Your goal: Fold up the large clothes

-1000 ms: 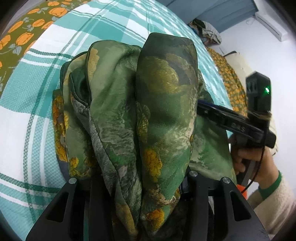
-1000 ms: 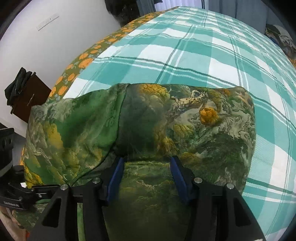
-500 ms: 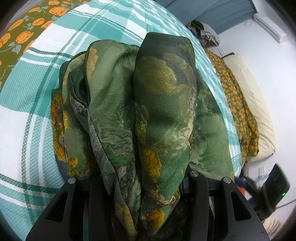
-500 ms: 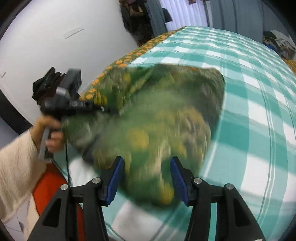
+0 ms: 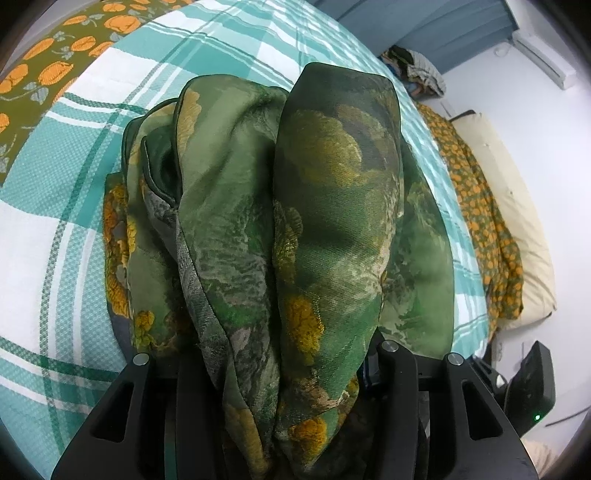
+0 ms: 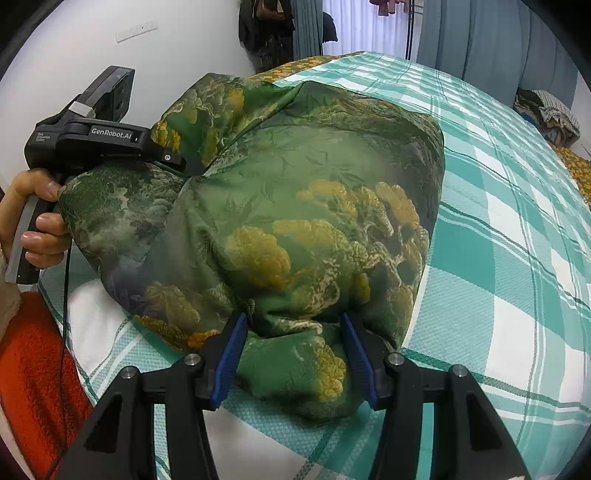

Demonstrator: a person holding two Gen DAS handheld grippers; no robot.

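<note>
A green garment with yellow flower print [image 6: 303, 221] lies bunched on the teal plaid bed [image 6: 509, 266]. In the right wrist view my right gripper [image 6: 293, 334] is shut on a lobe of its near edge, the cloth filling the gap between the blue pads [image 6: 231, 347]. My left gripper [image 6: 184, 164] bites into the garment's far left side, with a hand [image 6: 37, 229] on its handle. In the left wrist view the garment [image 5: 332, 221] drapes in thick folds over my left gripper [image 5: 277, 343] and hides its fingertips. The right gripper's black housing [image 5: 532, 387] shows at the lower right.
An orange-flowered blanket [image 5: 487, 229] and a cream pillow [image 5: 517, 199] lie along the bed's far side, with a pile of clothes [image 5: 417, 70] beyond. A red cloth [image 6: 33, 369] sits at the bed's near left edge. Curtains [image 6: 480, 40] and dark hanging clothes [image 6: 266, 33] stand behind the bed.
My right gripper has swung back toward the bed's edge with the garment's edge in it, bringing the left gripper and hand into its view. The left gripper has stayed in place.
</note>
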